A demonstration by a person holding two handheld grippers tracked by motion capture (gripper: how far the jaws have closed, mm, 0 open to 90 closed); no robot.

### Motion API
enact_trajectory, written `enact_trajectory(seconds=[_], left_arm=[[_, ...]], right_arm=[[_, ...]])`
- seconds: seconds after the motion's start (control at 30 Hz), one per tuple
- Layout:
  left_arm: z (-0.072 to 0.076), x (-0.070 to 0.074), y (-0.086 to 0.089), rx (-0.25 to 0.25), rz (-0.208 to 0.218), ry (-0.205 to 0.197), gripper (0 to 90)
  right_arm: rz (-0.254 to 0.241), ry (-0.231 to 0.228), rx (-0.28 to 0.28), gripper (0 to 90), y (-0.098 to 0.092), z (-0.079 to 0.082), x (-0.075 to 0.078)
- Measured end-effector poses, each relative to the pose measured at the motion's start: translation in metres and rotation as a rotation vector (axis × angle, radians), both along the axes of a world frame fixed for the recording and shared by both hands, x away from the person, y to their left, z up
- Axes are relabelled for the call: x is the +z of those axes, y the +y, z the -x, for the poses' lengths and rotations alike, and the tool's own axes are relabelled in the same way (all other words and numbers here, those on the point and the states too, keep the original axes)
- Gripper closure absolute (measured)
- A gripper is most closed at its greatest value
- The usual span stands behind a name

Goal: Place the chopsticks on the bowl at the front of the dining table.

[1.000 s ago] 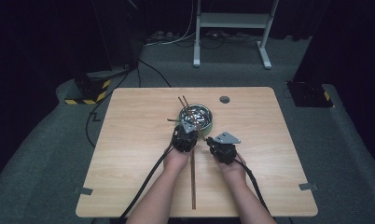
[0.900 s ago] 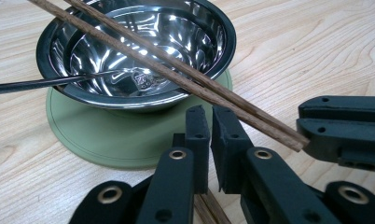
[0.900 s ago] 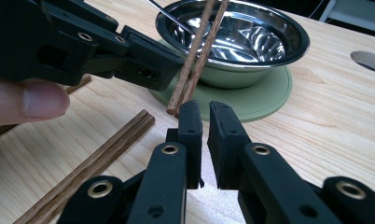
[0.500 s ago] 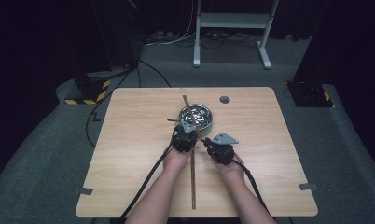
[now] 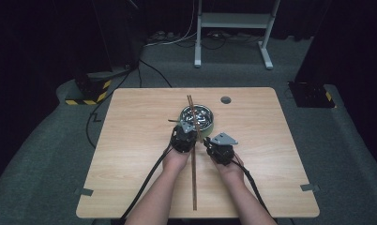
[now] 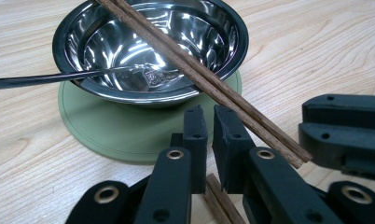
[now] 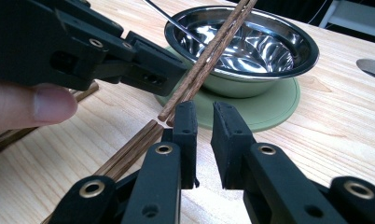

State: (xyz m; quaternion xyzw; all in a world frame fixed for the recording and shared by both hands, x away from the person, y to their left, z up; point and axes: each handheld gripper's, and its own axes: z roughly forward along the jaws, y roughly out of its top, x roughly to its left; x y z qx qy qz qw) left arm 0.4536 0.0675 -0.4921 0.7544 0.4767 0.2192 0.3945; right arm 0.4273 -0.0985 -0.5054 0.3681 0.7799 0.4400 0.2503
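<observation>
- The left gripper (image 6: 205, 140) has its two black jaws drawn nearly together, a thin slit between them and nothing pinched; it is closed on nothing.
- A pair of brown wooden chopsticks (image 6: 195, 70) runs slantwise just beside its right jaw, their near ends raised off the table and their far part resting across the bowl's rim.
- A second pair of wooden chopsticks lies flat on the table (image 5: 194, 187), passing under the left gripper's jaws and running back towards the person.
- The right gripper (image 7: 204, 135) shows a narrow gap between its pads with bare wood grain behind it; its jaws have just been opening a little, and nothing sits between them.
- From the right gripper view, the raised chopsticks' ends (image 7: 169, 112) hang just beside its left jaw.
- The steel bowl (image 5: 196, 117) is round, shiny and shallow, standing on a flat, matte green mat (image 6: 106, 135); a slim metal utensil (image 6: 45, 78) leans over its rim.
- The table (image 5: 130, 140) is pale, grained wood.
- Both hands sit side by side just short of the bowl, forearms reaching straight in from the near edge, grippers pointing towards the bowl.
</observation>
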Motion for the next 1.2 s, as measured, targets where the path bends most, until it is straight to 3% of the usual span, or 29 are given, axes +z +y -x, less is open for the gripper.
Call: enact_trajectory(seconds=[0.13,0.37,1.2], left_arm=[[-0.0003,-0.0007,-0.0001,-0.002,-0.003,0.001,83.1],[0.0001,-0.0009,-0.0012,-0.01,-0.002,0.0,82.9],[0.0027,-0.0002,0.0043,-0.025,-0.005,0.006,81.2]], right_arm=[[0.009,-0.009,-0.001,79.6,-0.0001,0.0002,0.0002],[0.006,0.021,-0.005,79.6,0.0015,-0.0011,-0.0019],[0.025,0.007,0.03,79.0,0.0064,-0.0009,-0.0027]])
